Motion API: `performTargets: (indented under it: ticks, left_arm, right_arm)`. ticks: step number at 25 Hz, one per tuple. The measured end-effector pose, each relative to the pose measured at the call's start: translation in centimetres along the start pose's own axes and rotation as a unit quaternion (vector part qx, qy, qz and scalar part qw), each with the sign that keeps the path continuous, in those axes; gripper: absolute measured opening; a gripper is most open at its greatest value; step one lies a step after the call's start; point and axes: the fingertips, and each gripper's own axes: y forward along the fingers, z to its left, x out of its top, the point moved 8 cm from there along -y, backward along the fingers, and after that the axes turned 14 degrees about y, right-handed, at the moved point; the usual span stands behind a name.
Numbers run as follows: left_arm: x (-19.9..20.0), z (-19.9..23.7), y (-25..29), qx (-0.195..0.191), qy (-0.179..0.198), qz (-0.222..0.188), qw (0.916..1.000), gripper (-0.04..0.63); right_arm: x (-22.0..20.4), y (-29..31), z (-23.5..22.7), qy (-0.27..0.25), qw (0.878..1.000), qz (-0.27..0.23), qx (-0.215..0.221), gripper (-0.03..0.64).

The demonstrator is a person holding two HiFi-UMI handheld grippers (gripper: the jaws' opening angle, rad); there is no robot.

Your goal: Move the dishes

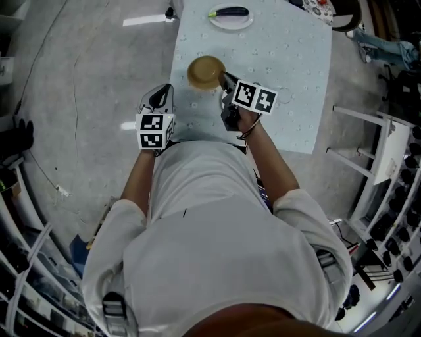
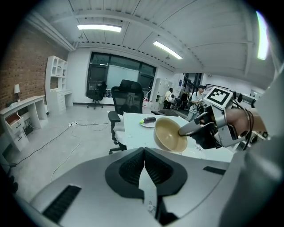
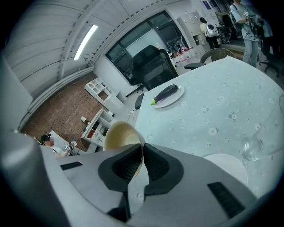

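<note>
Right gripper [image 3: 143, 155] is clamped on the rim of the tan round plastic-looking bowl [image 1: 205, 72], tilted above the pale-blue table [image 1: 296, 59]. Bowl projects left, toward the shut, empty left gripper [image 2: 144, 157].

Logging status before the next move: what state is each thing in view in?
Tan round bowl: held tilted, clamped by its rim.
Right gripper: shut on the bowl's rim.
Left gripper: shut, empty.
White plate: flat on the table, carrying an aubergine.
Dark purple aubergine: lying on the plate.
</note>
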Motion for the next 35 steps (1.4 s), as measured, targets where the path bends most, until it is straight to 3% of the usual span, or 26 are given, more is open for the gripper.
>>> performTargets:
  ticks: [8,14,18,25,35]
  left_arm:
    - [-1.1,1.1,0.9,-0.038,0.009,0.011,0.9992,0.02]
    - [-2.4,1.0,1.7,-0.073,-0.004,0.027,0.9969,0.02]
    - [-3.0,1.0,2.2,-0.083,-0.006,0.031,0.996,0.02]
    - [-3.5,1.1,1.8,-0.087,-0.009,0.033,0.9956,0.02]
    - [-3.1,0.8,1.4,-0.102,-0.019,0.028,0.9942,0.02]
  right_arm:
    - [0.3,1.9,0.3,0.027,0.999,0.001,-0.018,0.017]
    - [-1.7,3.8,-1.5,0.09,0.995,0.02,-0.033,0.021]
    - [-2.7,5.0,-2.8,0.121,0.991,0.024,-0.05,0.028]
    - [-2.8,5.2,-3.3,0.125,0.99,0.005,-0.059,0.023]
    - [-2.9,4.2,-2.8,0.116,0.992,-0.019,-0.053,0.152]
